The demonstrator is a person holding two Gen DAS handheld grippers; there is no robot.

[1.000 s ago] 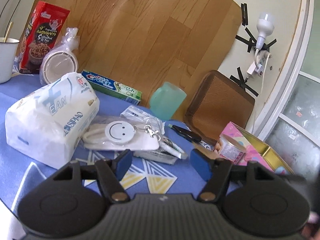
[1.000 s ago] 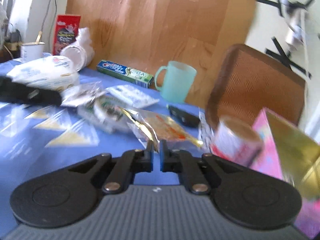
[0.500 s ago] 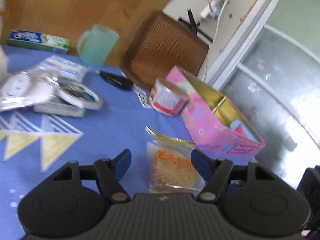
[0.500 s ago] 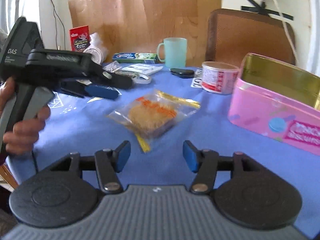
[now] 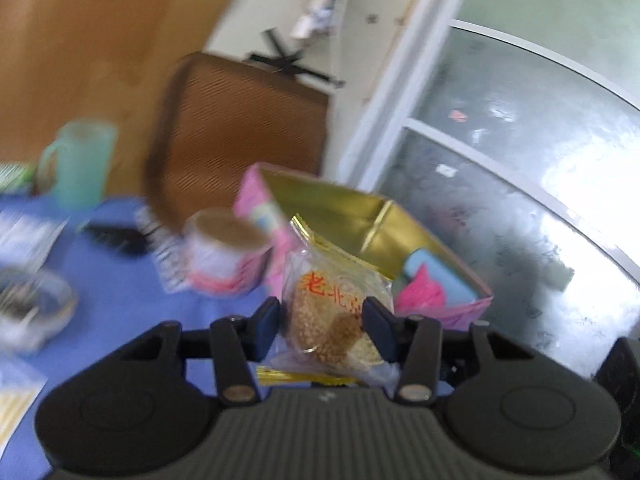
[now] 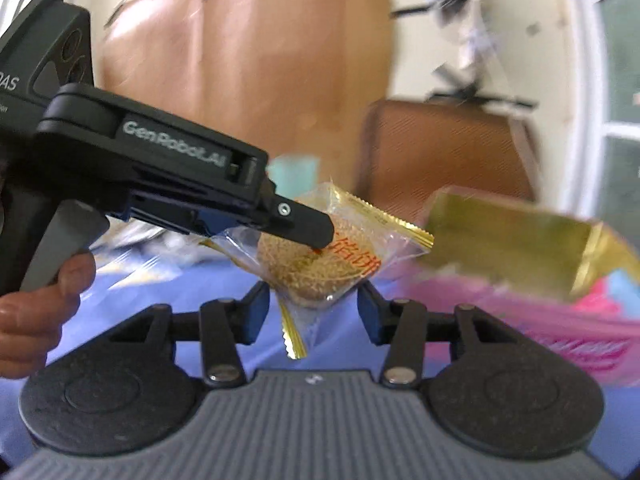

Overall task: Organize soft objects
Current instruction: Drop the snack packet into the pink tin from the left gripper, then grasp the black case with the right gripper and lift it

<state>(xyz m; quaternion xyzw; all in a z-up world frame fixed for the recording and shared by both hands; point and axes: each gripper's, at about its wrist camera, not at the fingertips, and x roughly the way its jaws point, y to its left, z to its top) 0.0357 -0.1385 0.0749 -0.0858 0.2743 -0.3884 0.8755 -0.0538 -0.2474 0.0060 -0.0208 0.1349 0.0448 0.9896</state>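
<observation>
One clear-wrapped sesame cake (image 5: 334, 320), gold-edged

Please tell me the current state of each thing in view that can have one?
Left tool: closing on the pastry packet, lifted off the table.
Right tool: jaws closing, pads touching nothing.
Pastry packet: sealed, held in the air.
Pink tin: open, lid off, a few things inside.
Round can: upright on the cloth, closed.
Green mug: upright; contents not visible.

Snack packet (image 5: 334, 312): clear wrap, gold zigzag edges, red lettering, tan sesame cake. Box (image 5: 360, 216): pink outside, gold inside. Tabletop (image 5: 120, 280): blue cloth. Mug (image 5: 78, 164): mint green, left of frame.
</observation>
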